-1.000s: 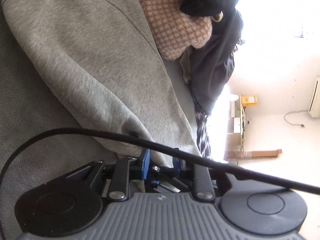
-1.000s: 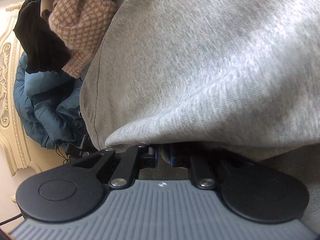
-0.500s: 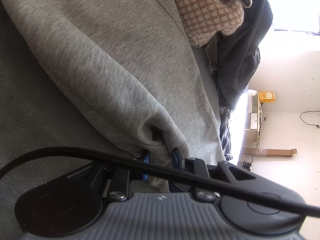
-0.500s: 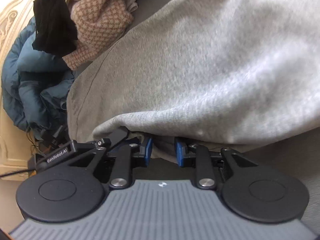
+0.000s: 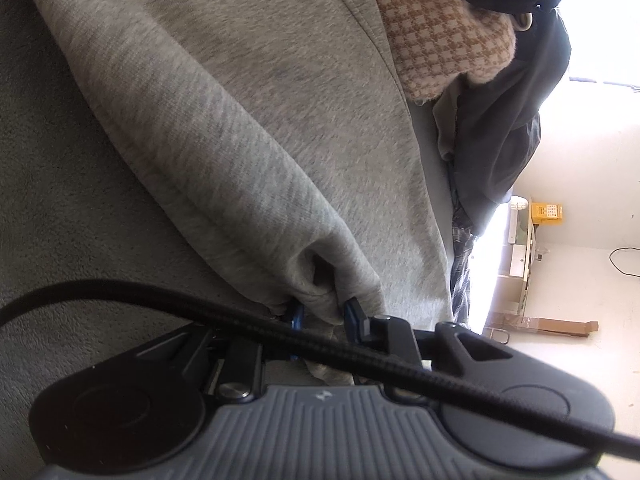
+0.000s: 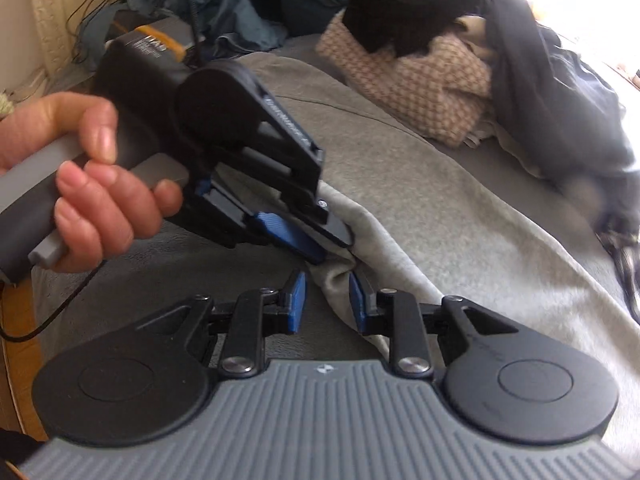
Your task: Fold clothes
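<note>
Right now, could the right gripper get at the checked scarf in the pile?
Probably yes. The right gripper is open, with only flat grey sweatshirt between it and the scarf. A black garment covers the scarf's top, though.

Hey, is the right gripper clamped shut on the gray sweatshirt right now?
No, the right gripper stands open, its blue pads apart with a fold of the gray sweatshirt lying loosely between them.

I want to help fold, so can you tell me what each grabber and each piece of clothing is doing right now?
Left gripper: shut on the grey sweatshirt's corner.
Right gripper: open, fabric between its fingers, not pinched.
Grey sweatshirt: spread on the bed, one corner bunched and lifted.
Checked sweater: crumpled in the pile, unfolded.
Black garment: heaped on the checked sweater.
Dark jacket: rumpled beside them.
Hand: wrapped round the left gripper's handle.
</note>
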Tool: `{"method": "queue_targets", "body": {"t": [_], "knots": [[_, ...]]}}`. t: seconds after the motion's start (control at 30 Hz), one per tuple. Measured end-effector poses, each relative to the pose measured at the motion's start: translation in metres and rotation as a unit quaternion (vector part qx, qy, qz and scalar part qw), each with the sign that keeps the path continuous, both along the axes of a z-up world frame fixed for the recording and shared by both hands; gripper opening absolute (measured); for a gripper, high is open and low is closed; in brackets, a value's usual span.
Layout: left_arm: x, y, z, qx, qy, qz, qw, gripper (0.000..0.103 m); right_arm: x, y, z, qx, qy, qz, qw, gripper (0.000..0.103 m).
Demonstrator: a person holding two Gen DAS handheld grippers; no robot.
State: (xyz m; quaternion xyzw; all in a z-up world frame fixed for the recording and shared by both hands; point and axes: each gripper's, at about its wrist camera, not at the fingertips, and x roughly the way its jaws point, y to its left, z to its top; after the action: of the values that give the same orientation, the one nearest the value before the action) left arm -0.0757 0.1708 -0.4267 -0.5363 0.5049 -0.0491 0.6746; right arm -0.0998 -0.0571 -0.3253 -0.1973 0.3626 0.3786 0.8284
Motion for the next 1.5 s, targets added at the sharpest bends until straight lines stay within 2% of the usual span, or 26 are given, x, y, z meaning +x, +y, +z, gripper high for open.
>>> {"method": "queue_targets", "body": {"t": [0.07, 0.13, 0.2, 0.3, 0.37, 0.63, 0.77, 0.87, 0.93, 1.1, 1.17, 1.2, 1.23, 1.37, 1.5], "knots": [[0.0, 0.0, 0.0, 0.0, -0.001, -0.001, 1.0, 0.024, 0.002, 0.008, -0.009, -0.01, -0.003, 0.011, 1.0, 0.021], [-0.001, 0.0, 0.002, 0.002, -0.004, -0.005, 1.0, 0.023, 0.013, 0.011, -0.024, -0.025, 0.003, -0.012, 1.0, 0.02], [-0.003, 0.0, 0.004, 0.004, -0.01, -0.011, 0.9999, 0.022, 0.03, 0.005, -0.033, -0.013, 0.029, -0.05, 0.998, 0.013], [-0.008, 0.0, 0.012, 0.011, -0.028, -0.028, 0.9992, 0.023, 0.053, -0.007, -0.036, 0.03, 0.082, -0.108, 0.99, 0.013], [-0.009, -0.003, 0.014, 0.014, -0.034, -0.042, 0.9984, 0.023, 0.059, -0.012, -0.036, 0.046, 0.102, -0.124, 0.986, 0.013], [0.004, -0.019, 0.0, 0.045, -0.003, -0.069, 0.9966, 0.023, 0.052, -0.018, -0.034, 0.043, 0.103, -0.127, 0.986, 0.013], [0.006, -0.02, -0.003, 0.049, 0.002, -0.067, 0.9966, 0.024, 0.046, -0.024, -0.02, 0.02, 0.084, -0.104, 0.991, 0.015], [0.005, -0.019, -0.005, 0.046, 0.006, -0.061, 0.9971, 0.025, 0.034, -0.03, 0.007, 0.023, 0.03, -0.05, 0.998, 0.018], [0.004, -0.019, -0.007, 0.043, 0.009, -0.057, 0.9974, 0.025, 0.026, -0.03, 0.02, 0.01, -0.016, -0.018, 1.0, 0.027], [0.001, -0.019, -0.007, 0.047, 0.009, -0.053, 0.9974, 0.024, 0.036, -0.009, -0.012, -0.083, -0.047, 0.051, 0.994, 0.029], [0.0, -0.02, -0.007, 0.05, 0.007, -0.053, 0.9974, 0.023, 0.042, -0.005, -0.021, -0.095, -0.051, 0.054, 0.993, 0.027], [-0.001, -0.02, -0.008, 0.051, 0.007, -0.051, 0.9974, 0.022, 0.045, -0.005, -0.024, -0.097, -0.051, 0.052, 0.993, 0.013], [-0.003, -0.02, -0.008, 0.051, 0.008, -0.047, 0.9975, 0.022, 0.049, -0.004, -0.027, -0.099, -0.051, 0.051, 0.992, 0.006], [-0.008, -0.018, -0.012, 0.035, 0.015, -0.024, 0.999, 0.021, 0.045, -0.012, 0.004, -0.055, -0.078, 0.021, 0.995, 0.005], [-0.014, -0.012, -0.019, 0.002, 0.029, 0.008, 0.9995, 0.021, 0.027, -0.014, 0.002, -0.065, -0.07, 0.047, 0.994, 0.005]]}}
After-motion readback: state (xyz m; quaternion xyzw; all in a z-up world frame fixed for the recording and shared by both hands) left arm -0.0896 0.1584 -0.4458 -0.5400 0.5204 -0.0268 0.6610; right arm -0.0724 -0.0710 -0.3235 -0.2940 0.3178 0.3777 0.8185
